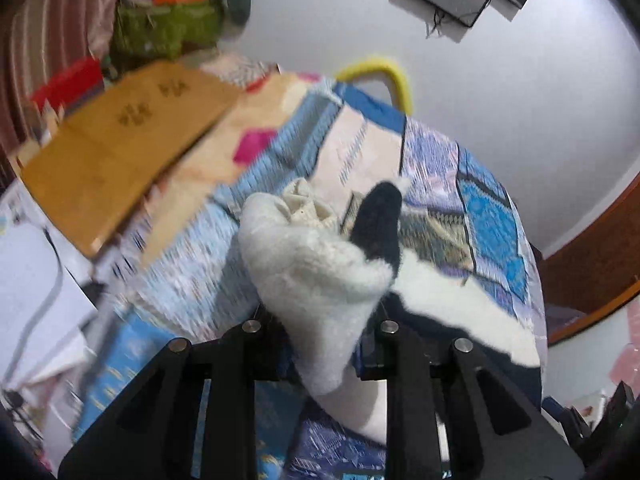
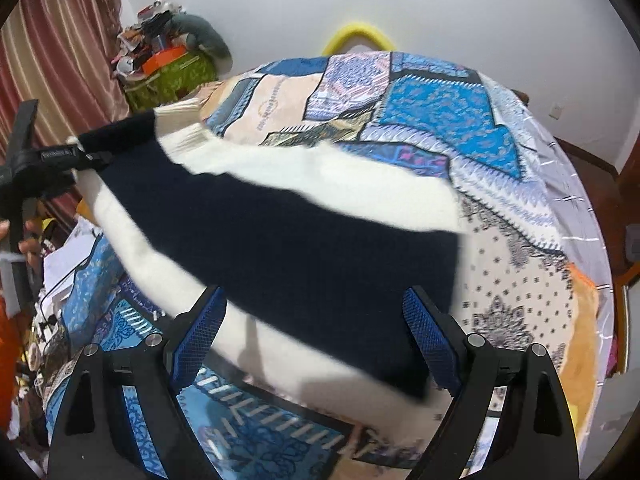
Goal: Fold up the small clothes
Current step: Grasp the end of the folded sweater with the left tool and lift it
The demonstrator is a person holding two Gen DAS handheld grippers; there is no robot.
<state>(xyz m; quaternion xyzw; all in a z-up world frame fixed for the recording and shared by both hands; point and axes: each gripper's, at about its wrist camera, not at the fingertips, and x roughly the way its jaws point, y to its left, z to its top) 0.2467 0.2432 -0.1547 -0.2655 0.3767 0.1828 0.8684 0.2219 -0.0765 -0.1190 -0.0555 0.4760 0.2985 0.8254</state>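
A small fuzzy white and black sweater (image 2: 280,232) lies across the patterned blue bedspread (image 2: 440,112). My left gripper (image 1: 320,344) is shut on a bunched white corner of the sweater (image 1: 312,280) and holds it lifted; its fingertips are hidden in the fabric. In the right wrist view the left gripper (image 2: 76,156) shows at the left edge, holding the sweater's black-edged end. My right gripper (image 2: 316,340) is open and empty, its blue pads (image 2: 200,332) spread wide just above the near edge of the sweater.
A brown cardboard box (image 1: 120,152) and papers lie at the left of the bed. A green bag of clutter (image 2: 168,76) stands by the curtain. A yellow curved rail (image 2: 360,34) rises behind the bed. A wooden frame (image 1: 592,248) runs at right.
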